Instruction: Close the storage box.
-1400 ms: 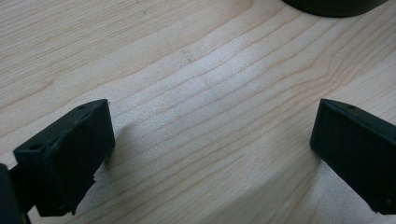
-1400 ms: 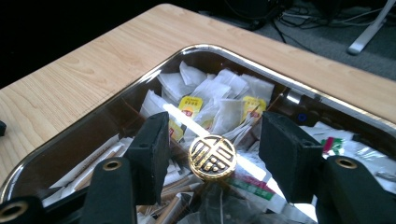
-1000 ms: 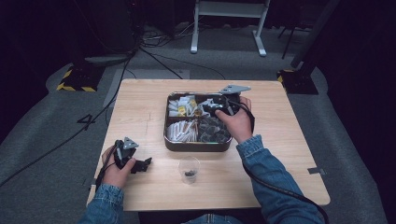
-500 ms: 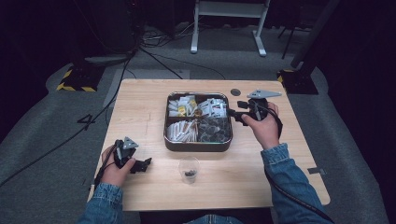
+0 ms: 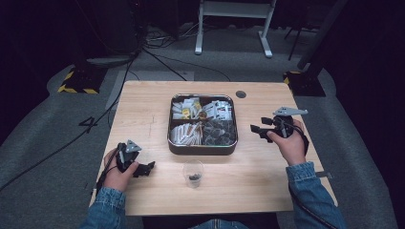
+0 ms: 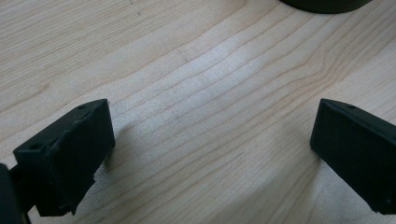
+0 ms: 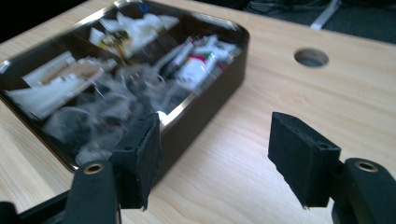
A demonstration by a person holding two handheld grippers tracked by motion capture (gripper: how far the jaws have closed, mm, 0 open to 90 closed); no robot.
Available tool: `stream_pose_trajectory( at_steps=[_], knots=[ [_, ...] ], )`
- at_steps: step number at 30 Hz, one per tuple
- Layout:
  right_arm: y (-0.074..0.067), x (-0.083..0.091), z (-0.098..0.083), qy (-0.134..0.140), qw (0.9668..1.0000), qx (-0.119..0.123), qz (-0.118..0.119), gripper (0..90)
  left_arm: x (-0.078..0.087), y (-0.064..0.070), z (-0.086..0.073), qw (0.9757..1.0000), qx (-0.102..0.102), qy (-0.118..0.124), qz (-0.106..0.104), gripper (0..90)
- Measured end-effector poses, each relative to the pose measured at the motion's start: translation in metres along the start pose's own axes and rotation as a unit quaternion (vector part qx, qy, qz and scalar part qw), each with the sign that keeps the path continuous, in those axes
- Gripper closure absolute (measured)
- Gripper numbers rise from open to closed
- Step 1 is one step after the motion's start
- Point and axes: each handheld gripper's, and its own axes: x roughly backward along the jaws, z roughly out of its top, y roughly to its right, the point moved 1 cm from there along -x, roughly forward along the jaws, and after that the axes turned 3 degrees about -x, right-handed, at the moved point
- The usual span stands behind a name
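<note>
On the wooden table (image 5: 143,105) a dark metal tin (image 5: 202,149) with four compartments sits at the middle, toward the far side, packed with small sachets: pale packets in the far-left, far-right and near-left sections, dark grey ones (image 5: 218,131) in the near-right section. Just near of the tin stands a small clear cup (image 5: 193,172) with something dark at its bottom (too small to tell what). The right gripper (image 5: 258,130) is held over the table to the right of the tin, apart from it, pointing left toward the tin's right wall; its jaws have just been opening and stand wide with nothing between them, as the right gripper view shows, where bare wood lies in the gap and the tin's corner (image 7: 233,70) sits beyond the left jaw. A round cable hole (image 7: 311,57) lies in the tabletop farther off. The left gripper (image 5: 148,167) rests low at the near-left part of the table, left of the cup and well apart from the tin; its jaws are spread wide over bare wood grain, holding nothing, with the tin's edge (image 6: 322,4) at the far rim of the left gripper view.
</note>
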Motion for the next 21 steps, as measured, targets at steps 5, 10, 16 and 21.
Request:
stream_pose_trajectory(
  at_steps=[5, 10, 16, 21],
  knots=[
    [0.015, 0.008, -0.011, 0.005, 0.9998, -0.015, -0.013, 34.2, 0.000, -0.001, 0.000, 1.0000, -0.003, -0.001, -0.005, 0.2],
    [0.030, 0.012, -0.028, 0.001, 0.9991, -0.030, -0.030, 33.7, 0.000, -0.001, 0.000, 1.0000, -0.004, -0.002, -0.005, 0.2],
    [0.044, 0.001, -0.059, -0.019, 0.9985, -0.028, -0.043, 33.5, 0.000, -0.001, 0.000, 1.0000, -0.004, -0.002, -0.005, 0.2],
    [0.058, -0.006, -0.083, -0.037, 0.9971, -0.037, -0.055, 31.9, 0.001, -0.001, 0.000, 1.0000, -0.004, -0.002, -0.007, 0.2]
  ],
)
